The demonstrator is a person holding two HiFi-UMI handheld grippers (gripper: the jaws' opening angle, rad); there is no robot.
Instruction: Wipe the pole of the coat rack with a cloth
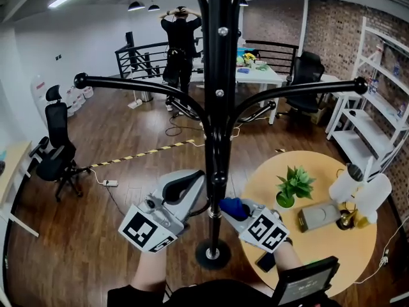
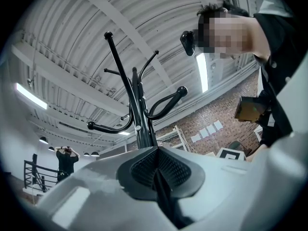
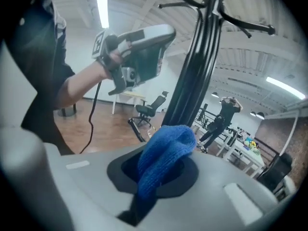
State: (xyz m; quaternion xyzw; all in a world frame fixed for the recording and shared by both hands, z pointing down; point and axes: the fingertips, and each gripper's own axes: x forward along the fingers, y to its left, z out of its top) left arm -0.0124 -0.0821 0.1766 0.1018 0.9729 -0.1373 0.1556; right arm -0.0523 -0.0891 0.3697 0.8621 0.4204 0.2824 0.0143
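Cloth, blue, pinched in our right tool beside the pole; our left tool pressed together, empty. Rubbing friction may tug the cloth loose.

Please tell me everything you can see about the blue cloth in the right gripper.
The blue cloth looks like soft, looped fabric, bunched into a folded lump. The right gripper is shut on it, and the lump bulges out in front of it. It sits low beside the black coat rack pole; whether they touch is unclear.
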